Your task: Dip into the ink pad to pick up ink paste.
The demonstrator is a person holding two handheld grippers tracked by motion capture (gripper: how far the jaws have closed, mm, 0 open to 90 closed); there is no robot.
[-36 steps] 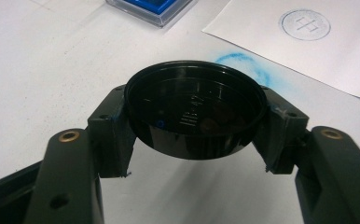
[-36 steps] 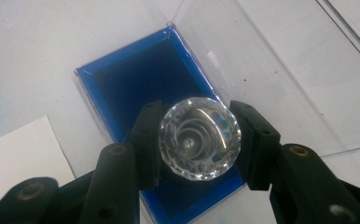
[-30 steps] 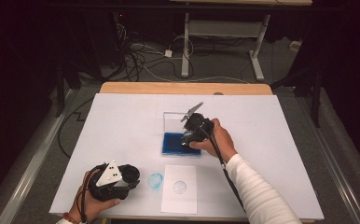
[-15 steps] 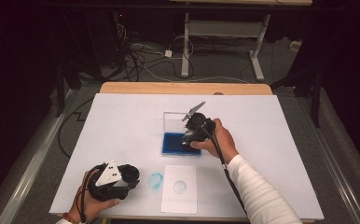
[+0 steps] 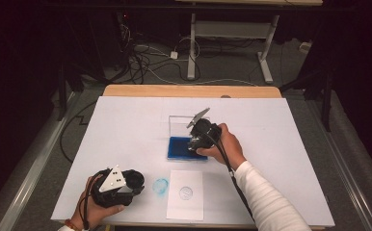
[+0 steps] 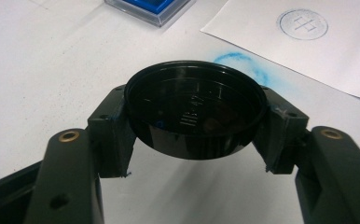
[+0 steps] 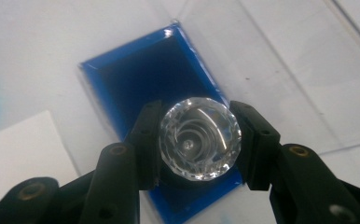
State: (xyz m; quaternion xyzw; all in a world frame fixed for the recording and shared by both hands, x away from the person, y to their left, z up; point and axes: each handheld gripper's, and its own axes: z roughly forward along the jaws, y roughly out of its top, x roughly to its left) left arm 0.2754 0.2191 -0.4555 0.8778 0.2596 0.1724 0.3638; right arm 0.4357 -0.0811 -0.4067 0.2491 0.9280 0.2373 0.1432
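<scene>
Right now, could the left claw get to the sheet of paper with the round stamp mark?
Probably yes: the paper lies just beside the left claw, with only a blue ink smudge on the table between. But the claw is shut on a black cap, so it couldn't grip it.

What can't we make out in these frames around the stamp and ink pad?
- Stamp face, right gripper view: hidden beneath its faceted clear knob, so contact with the blue ink pad is unclear.
- Stamped mark on the paper sheet, high view: too small to read.
- Raised lettering inside the black cap, left gripper view: too faint, lost in glare.
- Ink pad, left gripper view: cut off by the top edge.
</scene>
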